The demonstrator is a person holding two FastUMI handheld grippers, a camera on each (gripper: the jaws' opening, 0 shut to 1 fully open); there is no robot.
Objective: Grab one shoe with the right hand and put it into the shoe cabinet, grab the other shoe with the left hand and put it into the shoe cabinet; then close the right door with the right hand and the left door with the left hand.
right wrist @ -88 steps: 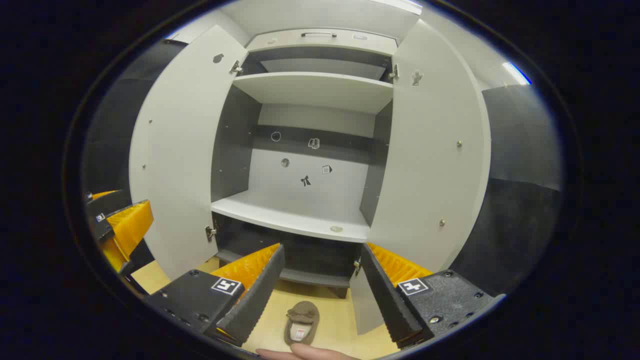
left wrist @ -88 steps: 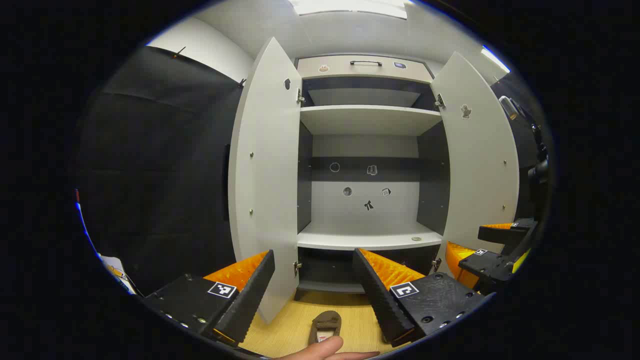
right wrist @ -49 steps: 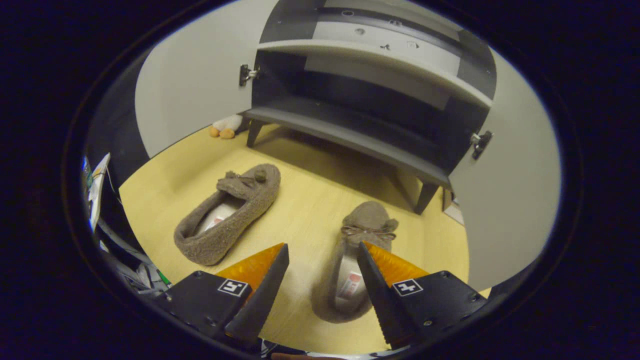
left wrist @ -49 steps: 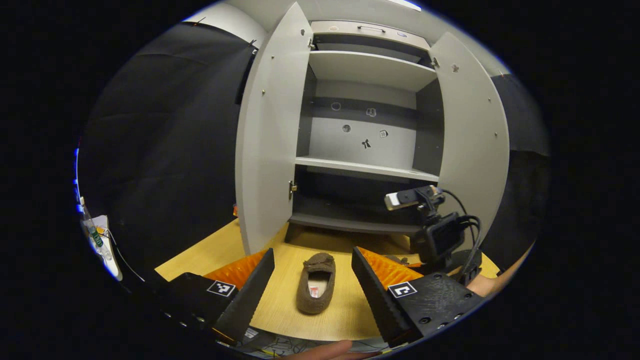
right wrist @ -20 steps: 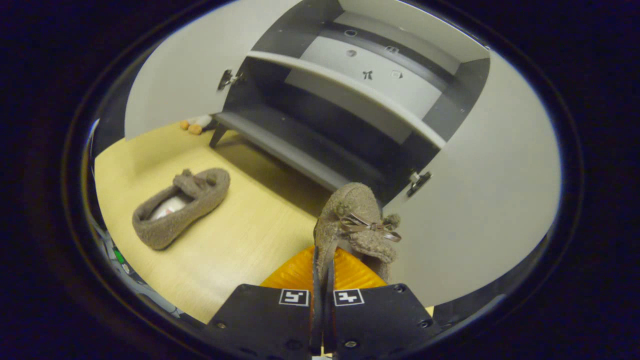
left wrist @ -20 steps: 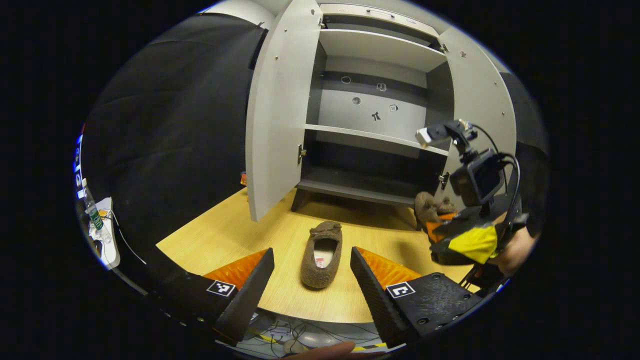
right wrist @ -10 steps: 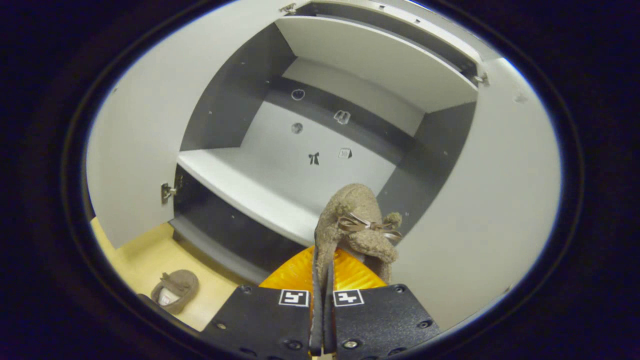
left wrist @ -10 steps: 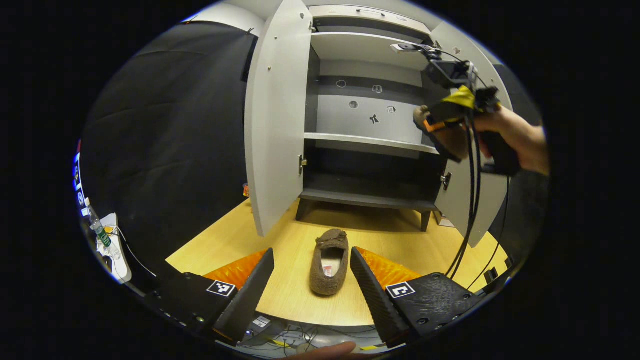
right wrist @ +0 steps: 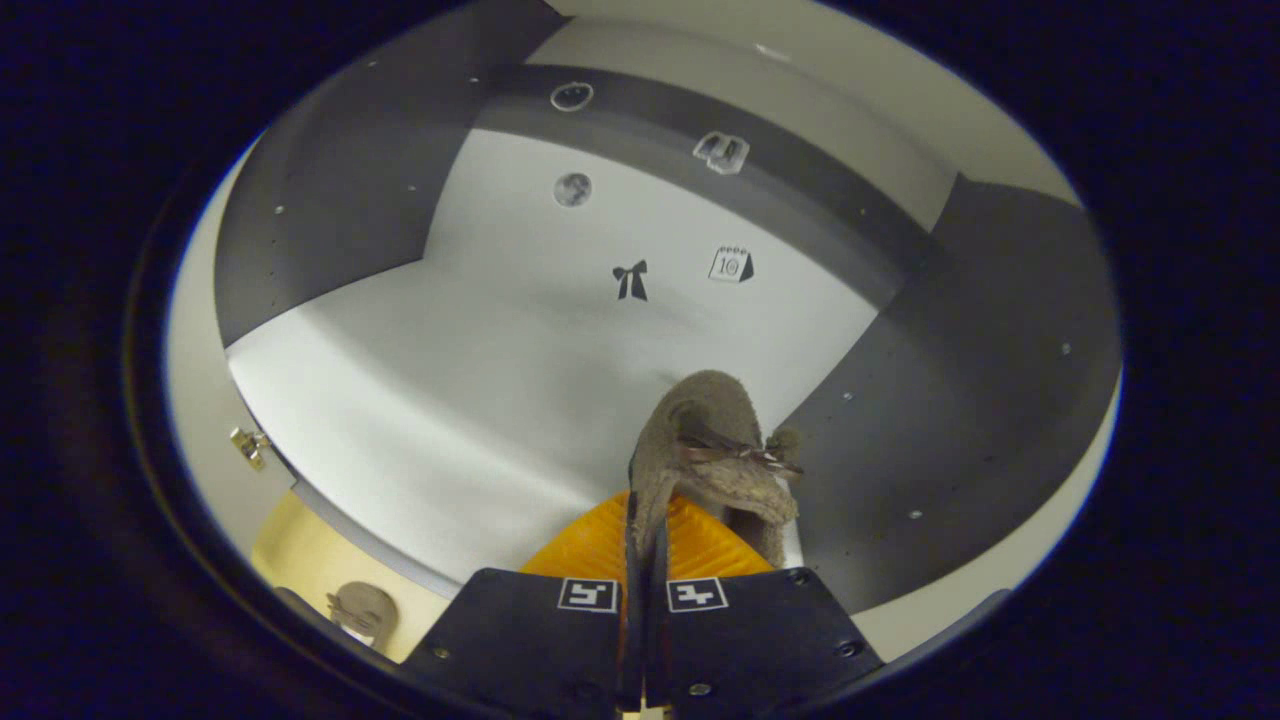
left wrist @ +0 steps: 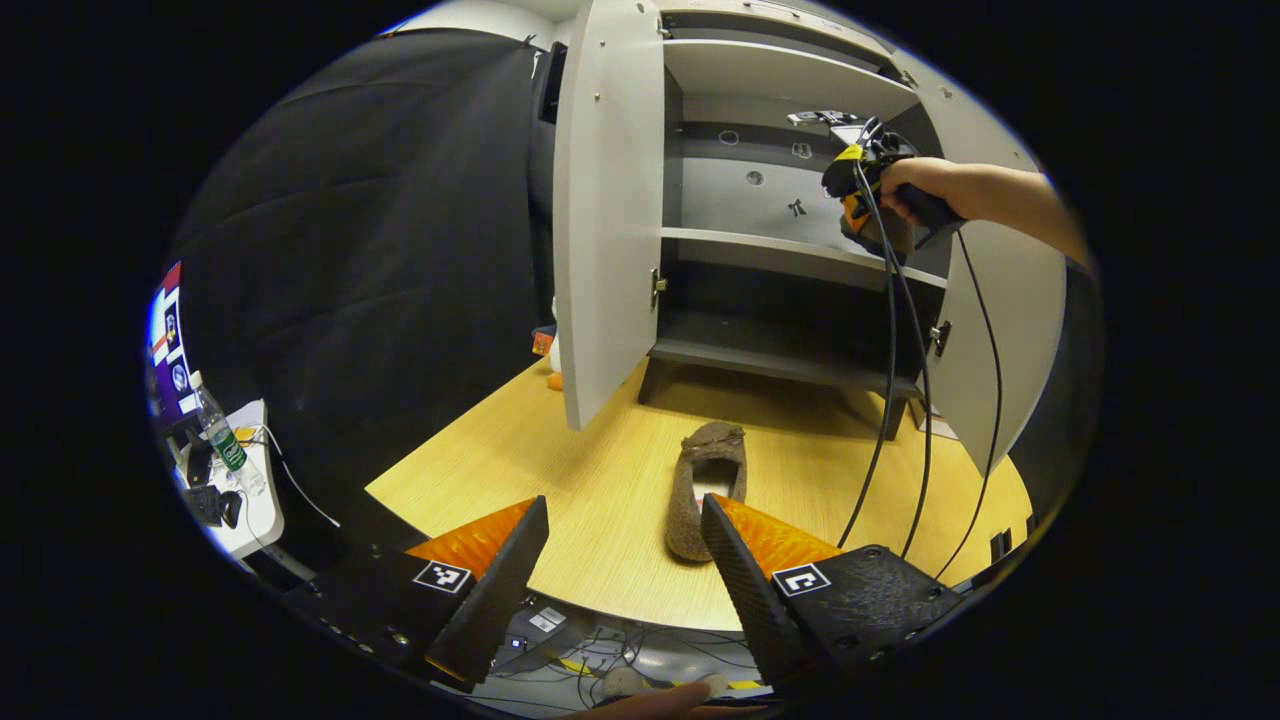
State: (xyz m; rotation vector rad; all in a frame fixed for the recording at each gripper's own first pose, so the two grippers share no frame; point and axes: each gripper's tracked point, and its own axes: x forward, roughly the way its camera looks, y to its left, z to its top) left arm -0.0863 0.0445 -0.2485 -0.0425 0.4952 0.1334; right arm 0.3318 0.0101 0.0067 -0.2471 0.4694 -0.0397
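I see a pale wooden floor [left wrist: 600, 480] before the open grey cabinet [left wrist: 790, 250]; my right gripper [right wrist: 640, 560] clamps a fuzzy brown slipper [right wrist: 710, 450] over its shelf, left gripper [left wrist: 625, 560] spread.

A staged recording booth rather than a lived-in home. Black cloth [left wrist: 380, 230] walls enclose a pale wooden platform [left wrist: 600, 480] on which a grey-and-white cabinet [left wrist: 610, 220] stands with both doors open. Loose cables [left wrist: 600, 665] run beneath the platform's front edge, and a small side table [left wrist: 250, 500] at the left carries a bottle [left wrist: 222, 440] and clutter.
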